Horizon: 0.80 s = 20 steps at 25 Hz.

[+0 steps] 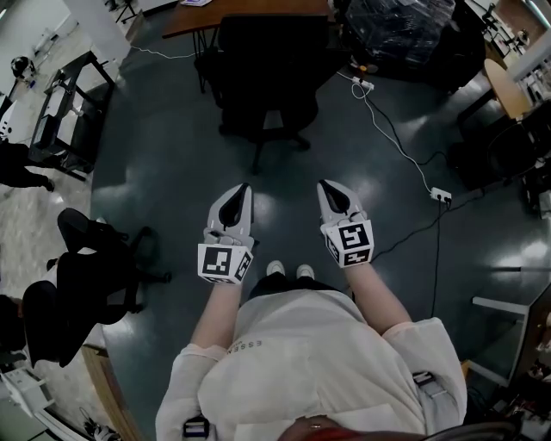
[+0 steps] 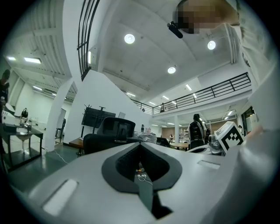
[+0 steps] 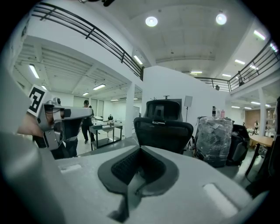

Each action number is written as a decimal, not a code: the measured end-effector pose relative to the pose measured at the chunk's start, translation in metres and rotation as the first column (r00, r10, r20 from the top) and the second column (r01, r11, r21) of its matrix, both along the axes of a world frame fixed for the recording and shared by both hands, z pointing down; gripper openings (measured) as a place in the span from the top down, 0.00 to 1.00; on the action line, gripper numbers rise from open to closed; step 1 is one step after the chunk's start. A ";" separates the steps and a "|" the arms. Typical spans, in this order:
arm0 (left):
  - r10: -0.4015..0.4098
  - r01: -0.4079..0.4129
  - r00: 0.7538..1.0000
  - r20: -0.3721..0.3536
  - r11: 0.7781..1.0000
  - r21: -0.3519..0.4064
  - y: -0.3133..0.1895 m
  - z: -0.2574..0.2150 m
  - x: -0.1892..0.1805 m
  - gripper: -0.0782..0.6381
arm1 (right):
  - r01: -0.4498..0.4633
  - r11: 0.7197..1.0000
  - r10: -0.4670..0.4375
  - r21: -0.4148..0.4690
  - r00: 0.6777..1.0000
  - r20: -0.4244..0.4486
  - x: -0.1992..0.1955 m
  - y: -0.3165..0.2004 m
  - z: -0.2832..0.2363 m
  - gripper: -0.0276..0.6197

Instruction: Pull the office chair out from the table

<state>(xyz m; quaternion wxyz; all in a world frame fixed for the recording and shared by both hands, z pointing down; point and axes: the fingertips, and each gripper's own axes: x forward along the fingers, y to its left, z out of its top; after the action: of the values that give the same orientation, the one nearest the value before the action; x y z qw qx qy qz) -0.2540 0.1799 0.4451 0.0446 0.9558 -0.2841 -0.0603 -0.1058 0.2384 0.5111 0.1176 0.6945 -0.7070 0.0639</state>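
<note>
Dark glossy flr (image 1: 172, 172), cable (image 1: 398, 145) across; office chair (image 1: 271, 73) at table (image 1: 215, 17).

Bare floor (image 1: 172, 172) is left open before the far office chair (image 1: 267, 77). The right side is crossed by a white cable (image 1: 398, 144); the near left is blocked by a second chair (image 1: 90, 280).

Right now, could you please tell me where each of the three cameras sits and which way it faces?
Head view: on the person's head, facing steeply down at the floor; shows both forearms, the left gripper, the right gripper, and the office chair ahead.
Left gripper view: on the left gripper, facing along its shut jaws toward the chair; the right gripper shows at right.
Right gripper view: on the right gripper, facing the chair; the left gripper shows at left.
Shared: all three see the chair.
</note>
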 end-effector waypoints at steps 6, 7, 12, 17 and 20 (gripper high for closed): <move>0.015 -0.015 1.000 0.015 1.000 -0.011 0.020 0.003 0.017 0.87 | 0.053 0.999 -0.053 0.004 0.999 -0.008 0.000 0.013 -0.005 0.97; 0.014 -0.013 1.000 0.016 1.000 -0.016 0.022 0.004 0.019 0.87 | 0.059 0.998 -0.059 0.003 0.998 -0.011 0.000 0.016 -0.005 0.97; -0.008 0.009 1.000 0.023 1.000 -0.028 0.025 0.004 0.022 0.87 | 0.076 0.997 -0.076 0.000 0.997 -0.007 0.006 0.023 -0.003 0.97; -0.012 0.013 1.000 0.015 0.999 -0.042 0.028 0.006 0.025 0.87 | 0.084 0.997 -0.084 0.003 0.997 0.000 0.008 0.028 -0.003 0.97; -0.012 0.013 1.000 0.017 0.999 -0.044 0.030 0.006 0.030 0.87 | 0.092 0.996 -0.092 0.006 0.996 -0.002 0.011 0.030 -0.003 0.97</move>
<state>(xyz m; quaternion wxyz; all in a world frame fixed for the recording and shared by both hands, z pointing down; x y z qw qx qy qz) -0.2238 0.2099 0.4508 0.0628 0.9533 -0.2919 -0.0465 -0.0945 0.2687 0.5079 0.1190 0.6617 -0.7382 0.0556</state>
